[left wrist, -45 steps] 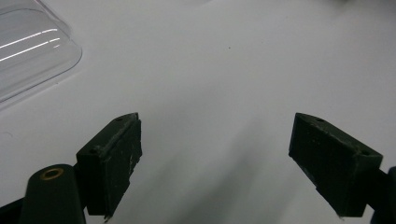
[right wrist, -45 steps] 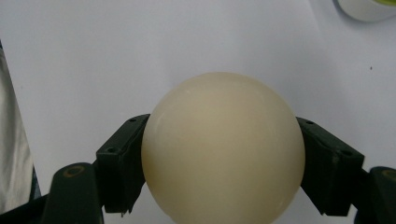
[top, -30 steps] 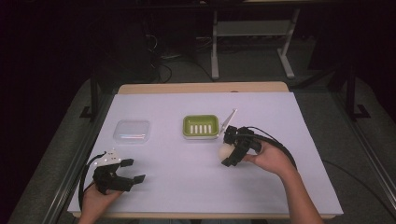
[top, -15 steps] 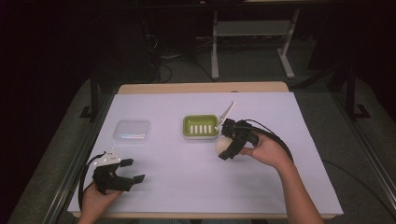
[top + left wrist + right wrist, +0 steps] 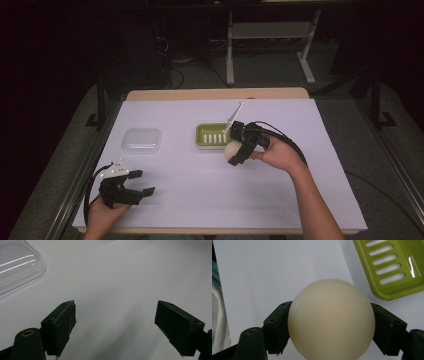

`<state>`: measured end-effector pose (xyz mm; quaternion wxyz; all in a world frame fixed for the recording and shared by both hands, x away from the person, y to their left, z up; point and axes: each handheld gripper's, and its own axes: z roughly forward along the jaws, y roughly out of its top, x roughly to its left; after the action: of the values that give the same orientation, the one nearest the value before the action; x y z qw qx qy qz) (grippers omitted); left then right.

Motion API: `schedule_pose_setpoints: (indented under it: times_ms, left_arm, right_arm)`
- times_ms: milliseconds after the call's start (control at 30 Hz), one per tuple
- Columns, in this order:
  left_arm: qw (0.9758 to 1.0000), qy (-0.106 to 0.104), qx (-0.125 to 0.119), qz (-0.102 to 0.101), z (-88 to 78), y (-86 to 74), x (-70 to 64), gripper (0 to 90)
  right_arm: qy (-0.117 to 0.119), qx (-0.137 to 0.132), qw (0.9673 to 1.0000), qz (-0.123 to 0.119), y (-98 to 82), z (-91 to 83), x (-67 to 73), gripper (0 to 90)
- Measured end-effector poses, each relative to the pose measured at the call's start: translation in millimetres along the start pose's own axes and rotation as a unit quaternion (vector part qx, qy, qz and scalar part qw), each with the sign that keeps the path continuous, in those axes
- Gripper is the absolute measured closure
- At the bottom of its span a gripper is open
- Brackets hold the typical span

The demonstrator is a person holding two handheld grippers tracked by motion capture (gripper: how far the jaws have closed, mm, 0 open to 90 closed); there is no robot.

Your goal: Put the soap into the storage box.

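White table (image 5: 200, 200) under dark surroundings. Left gripper (image 5: 131, 189) rests with jaws wide and empty, a clear lid (image 5: 141, 140) ahead-left of it. Right gripper (image 5: 238, 150) clamps the cream ball (image 5: 331, 319) across its middle, green tray (image 5: 202, 135) just beyond. Ball looks smooth, hard, light, probably slippery: grip at the widest line.

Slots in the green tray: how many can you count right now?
5. They run in a row across the floor of the green tray, side by side; the right gripper with its cream ball might hide another.
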<state>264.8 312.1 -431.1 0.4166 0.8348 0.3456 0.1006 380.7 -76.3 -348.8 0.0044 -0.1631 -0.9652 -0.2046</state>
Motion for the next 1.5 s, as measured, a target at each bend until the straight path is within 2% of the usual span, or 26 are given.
schedule_pose_setpoints:
  times_ms: [333, 733, 900, 1100, 1300, 1500]
  left_arm:
    - [1.0, 0.0, 0.0, 0.0, 0.0, -0.1, 0.3, 16.6]
    - [1.0, -0.001, 0.001, 0.001, 0.0, -0.1, 0.7, 16.6]
    - [1.0, -0.002, -0.002, -0.003, 0.0, -0.2, 0.3, 16.6]
    - [0.9999, -0.003, -0.005, -0.009, 0.4, -0.7, -0.1, 16.6]
    - [1.0, -0.002, -0.003, -0.004, -0.3, -0.5, 0.8, 16.6]
    - [1.0, -0.003, -0.002, -0.005, 0.3, -0.8, 0.7, 16.6]
  right_arm:
    - [0.003, -0.005, 0.9999, -0.01, 18.7, -3.8, -6.8, 24.2]
    - [0.007, 0.002, 0.9999, -0.013, 37.2, -5.0, -14.4, 24.3]
    - [0.006, -0.003, 0.9997, -0.024, 46.1, -7.3, -16.2, 24.2]
    - [0.008, -0.007, 0.9996, -0.025, 57.5, -10.6, -20.6, 24.2]
    - [0.012, -0.013, 0.9996, -0.021, 66.0, -12.5, -29.1, 24.2]
    - [0.009, -0.011, 0.9998, -0.014, 70.6, -7.9, -37.3, 24.2]
